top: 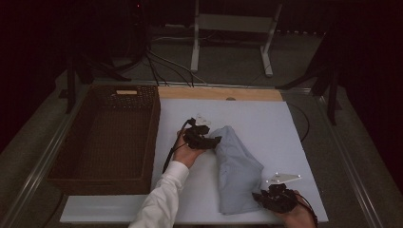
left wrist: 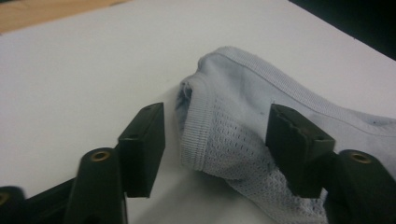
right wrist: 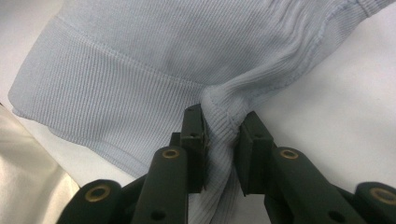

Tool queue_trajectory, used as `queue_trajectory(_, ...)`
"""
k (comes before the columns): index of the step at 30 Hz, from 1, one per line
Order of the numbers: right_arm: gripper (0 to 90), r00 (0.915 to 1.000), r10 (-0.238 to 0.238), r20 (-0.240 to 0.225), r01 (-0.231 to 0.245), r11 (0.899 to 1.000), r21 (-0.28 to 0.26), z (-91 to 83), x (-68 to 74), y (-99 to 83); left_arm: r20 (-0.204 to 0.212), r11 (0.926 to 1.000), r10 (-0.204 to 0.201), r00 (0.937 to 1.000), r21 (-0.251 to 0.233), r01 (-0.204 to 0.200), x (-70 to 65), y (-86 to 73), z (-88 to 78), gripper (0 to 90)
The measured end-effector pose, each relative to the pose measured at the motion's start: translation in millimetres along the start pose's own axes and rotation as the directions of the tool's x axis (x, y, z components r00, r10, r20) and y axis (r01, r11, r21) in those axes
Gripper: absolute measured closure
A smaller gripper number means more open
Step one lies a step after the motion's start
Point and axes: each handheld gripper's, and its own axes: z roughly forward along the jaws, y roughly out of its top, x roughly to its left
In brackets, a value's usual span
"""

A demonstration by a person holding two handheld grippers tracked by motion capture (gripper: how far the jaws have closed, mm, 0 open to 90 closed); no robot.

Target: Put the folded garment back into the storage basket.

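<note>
Right tool (right wrist: 223,140) around garment (right wrist: 154,60) hem

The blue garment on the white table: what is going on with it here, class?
A person works at the table with a gripper in each hand. The right gripper is shut on a bunched ribbed edge of the light blue garment at its near end. The left gripper is open at the far end, one jaw on each side of a mesh-lined hem, not yet closed on it. A brown wicker basket sits to the left of the white surface, apart from the garment.
</note>
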Motion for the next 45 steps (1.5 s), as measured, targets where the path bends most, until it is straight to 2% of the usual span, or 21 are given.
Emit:
queue_trajectory(3,75.8,1.0000,-0.001,-0.002,0.001,1.000,0.001,-0.2,-0.2,-0.1,0.003,0.9999,0.001,1.0000,0.013,-0.001,0.5,-1.0,3.8,45.0)
queue_trajectory(7,75.8,1.0000,-0.003,-0.004,0.003,1.000,0.004,-0.6,-0.4,-0.2,0.000,0.9995,0.005,1.0000,0.031,-0.005,1.1,-1.9,6.7,60.6)
queue_trajectory(10,75.8,1.0000,-0.007,-0.003,0.007,1.000,0.005,-1.0,-0.4,-0.3,0.018,0.9984,0.021,0.9996,0.051,-0.022,1.3,-1.4,7.7,75.3)
queue_trajectory(14,75.8,1.0000,-0.009,-0.003,0.009,1.000,0.005,-1.1,-0.2,-0.3,0.009,0.9974,0.042,0.9991,0.058,-0.042,0.0,0.8,7.7,84.4)
queue_trajectory(21,75.8,0.9999,-0.015,-0.003,0.015,1.000,0.005,-1.7,-0.1,-0.2,-0.051,0.9977,0.057,0.9971,0.041,-0.055,2.1,7.8,6.0,85.8)
queue_trajectory(23,75.8,0.9999,-0.015,-0.003,0.015,1.000,0.005,-1.7,0.0,-0.1,-0.045,0.9980,0.046,0.9980,0.046,-0.043,1.7,8.7,7.6,85.6)
queue_trajectory(26,75.8,0.9999,-0.016,-0.002,0.016,1.000,0.006,-1.5,0.0,-0.2,-0.037,0.9985,0.034,0.9987,0.045,-0.032,0.3,8.5,8.6,78.8)
queue_trajectory(31,75.8,0.9999,-0.017,-0.002,0.017,1.000,0.006,-1.5,0.1,-0.4,-0.032,0.9998,-0.021,0.9993,0.004,0.021,-0.1,8.7,3.8,48.6)
queue_trajectory(34,75.8,0.9998,-0.018,-0.002,0.018,1.000,0.007,-1.4,0.0,-0.3,-0.019,0.9990,-0.041,0.9990,-0.020,0.040,-3.3,8.8,-1.4,37.7)
queue_trajectory(38,75.7,0.9999,-0.016,-0.002,0.016,1.000,0.008,-1.3,0.2,-0.3,-0.007,0.9989,-0.040,0.9992,-0.026,0.040,-9.6,5.7,-8.3,30.1)
queue_trajectory(45,75.7,0.9998,-0.017,0.000,0.017,1.000,0.009,-1.4,0.6,-0.3,-0.033,0.9983,-0.057,0.9978,-0.012,0.056,-14.9,-2.0,-8.0,17.3)
